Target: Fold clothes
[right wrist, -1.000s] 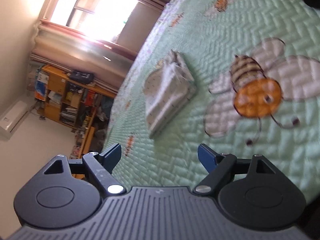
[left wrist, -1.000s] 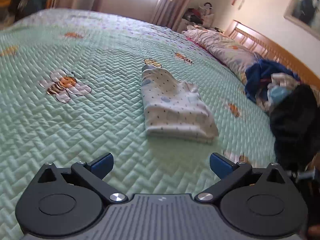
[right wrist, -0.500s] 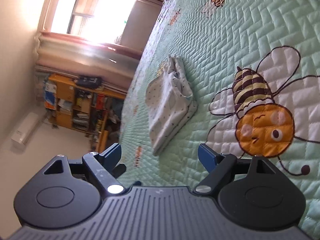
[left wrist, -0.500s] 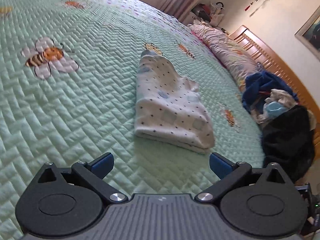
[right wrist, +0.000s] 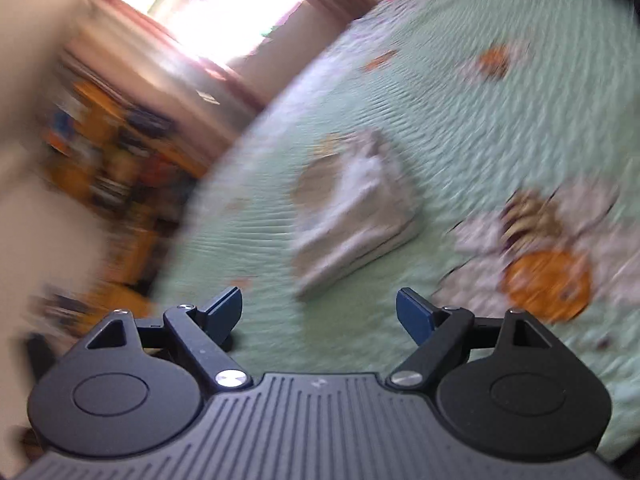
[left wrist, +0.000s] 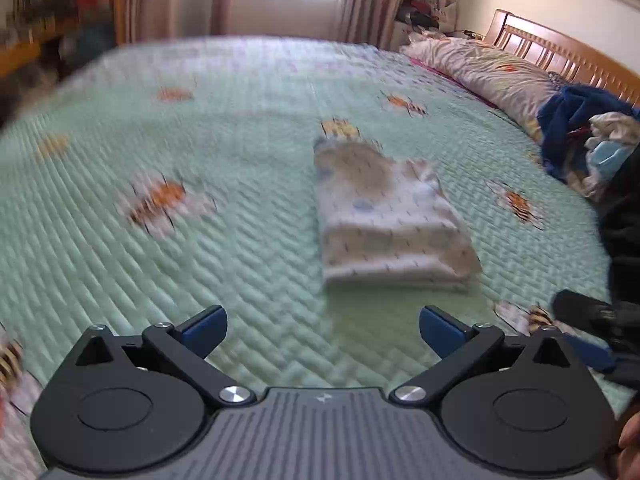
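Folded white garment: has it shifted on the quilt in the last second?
No. The folded white garment still lies with its far end beside the same bee print.

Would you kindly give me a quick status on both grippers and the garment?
Left gripper open, empty. Right gripper open, empty. White dotted folded garment lies flat on green quilted bedspread, untouched. Nothing in the way.
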Motion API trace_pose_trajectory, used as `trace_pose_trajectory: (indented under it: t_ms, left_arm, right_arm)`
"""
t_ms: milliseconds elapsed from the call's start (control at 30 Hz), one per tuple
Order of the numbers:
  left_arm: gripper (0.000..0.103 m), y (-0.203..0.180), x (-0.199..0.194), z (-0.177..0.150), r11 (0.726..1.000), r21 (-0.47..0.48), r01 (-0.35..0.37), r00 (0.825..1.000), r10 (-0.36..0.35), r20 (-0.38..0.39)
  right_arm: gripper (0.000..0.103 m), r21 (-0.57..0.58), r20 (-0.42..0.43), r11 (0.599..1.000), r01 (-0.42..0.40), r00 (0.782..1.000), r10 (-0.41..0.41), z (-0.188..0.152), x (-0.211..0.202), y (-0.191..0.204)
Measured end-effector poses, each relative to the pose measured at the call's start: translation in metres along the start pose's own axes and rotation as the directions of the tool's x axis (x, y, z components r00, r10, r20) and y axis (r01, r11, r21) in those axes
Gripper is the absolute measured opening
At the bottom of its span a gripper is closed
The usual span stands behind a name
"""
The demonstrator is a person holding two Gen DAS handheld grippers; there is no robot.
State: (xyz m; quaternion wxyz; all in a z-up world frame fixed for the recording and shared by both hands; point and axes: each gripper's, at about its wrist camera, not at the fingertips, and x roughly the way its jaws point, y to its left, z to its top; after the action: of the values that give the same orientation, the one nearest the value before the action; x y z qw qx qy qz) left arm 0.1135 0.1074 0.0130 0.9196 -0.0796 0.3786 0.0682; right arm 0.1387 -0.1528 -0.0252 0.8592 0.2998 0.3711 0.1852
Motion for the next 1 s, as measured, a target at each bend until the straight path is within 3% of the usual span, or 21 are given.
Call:
trace_pose_trajectory:
  t_ms: [100, 400, 600, 1000]
  left_arm:
    - [0.102, -0.011, -0.004, 0.015, 0.999, 0.021, -0.033, 0.999, 0.033, 0.010]
    - [0.102, -0.028, 0.005, 0.032, 0.997, 0.041, -0.073, 0.997, 0.074, -0.012]
    - [0.102, -0.030, 0.019, 0.041, 0.994, 0.041, -0.098, 0.994, 0.099, -0.035]
    - [0.102, -0.023, 0.040, 0.056, 0.995, 0.042, -0.091, 0.994, 0.094, -0.060]
  right_arm:
    - [0.085, -0.053, -0.031, 0.993, 0.107, 0.994, -0.109, 0.019, 0.014, 0.023]
    - [0.085, -0.162, -0.028, 0.973, 0.167, 0.984, -0.174, 0.042, 0.036, 0.058]
    - [0.085, -0.270, 0.001, 0.932, 0.241, 0.968, -0.250, 0.051, 0.050, 0.080]
    - [0.085, -0.318, -0.011, 0.916, 0.244, 0.965, -0.261, 0.070, 0.067, 0.083]
